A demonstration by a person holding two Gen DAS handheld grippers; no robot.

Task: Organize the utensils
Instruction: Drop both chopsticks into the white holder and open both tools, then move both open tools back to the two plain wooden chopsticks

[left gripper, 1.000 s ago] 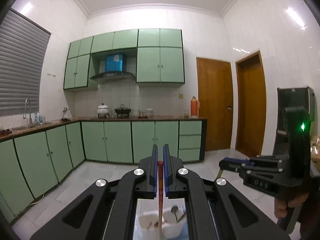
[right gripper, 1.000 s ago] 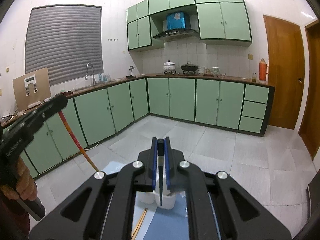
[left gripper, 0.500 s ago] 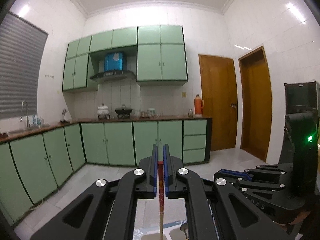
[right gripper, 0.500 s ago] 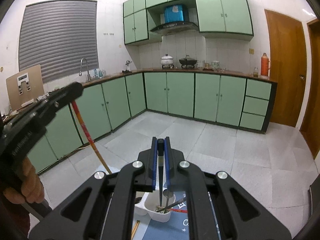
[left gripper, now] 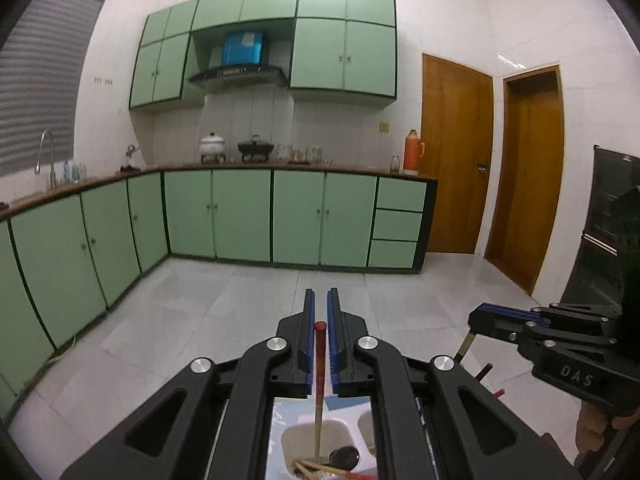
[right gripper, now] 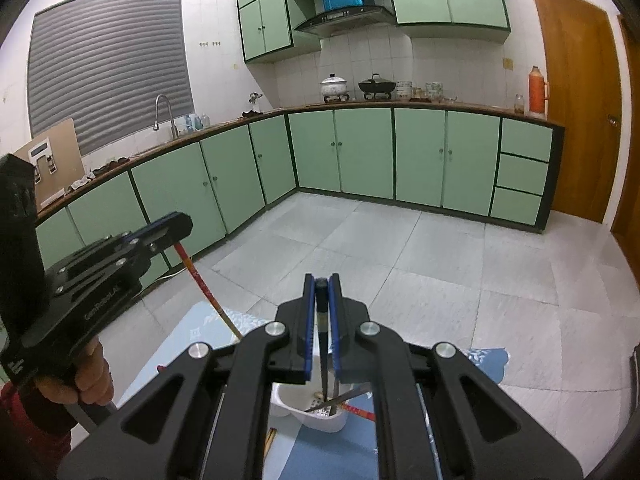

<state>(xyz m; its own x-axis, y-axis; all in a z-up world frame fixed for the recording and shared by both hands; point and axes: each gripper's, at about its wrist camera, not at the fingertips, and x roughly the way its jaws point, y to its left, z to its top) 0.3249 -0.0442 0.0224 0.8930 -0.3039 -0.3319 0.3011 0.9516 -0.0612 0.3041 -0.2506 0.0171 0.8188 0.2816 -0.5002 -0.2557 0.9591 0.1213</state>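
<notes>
Both grippers are dropping chopsticks into the white holder [right gripper: 320, 416] on the near blue mat [right gripper: 192, 332] — the left gripper [left gripper: 321, 344] pinches a red chopstick [left gripper: 319, 384], the right gripper [right gripper: 321, 320] a dark chopstick [right gripper: 322, 352]. Next, I'd judge: loosen each grip so they slide in.

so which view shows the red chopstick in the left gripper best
The right wrist view: the red chopstick shows side-on, slanting from the left gripper toward the white holder. The left wrist view sees it end-on between the fingers, foreshortened.
</notes>
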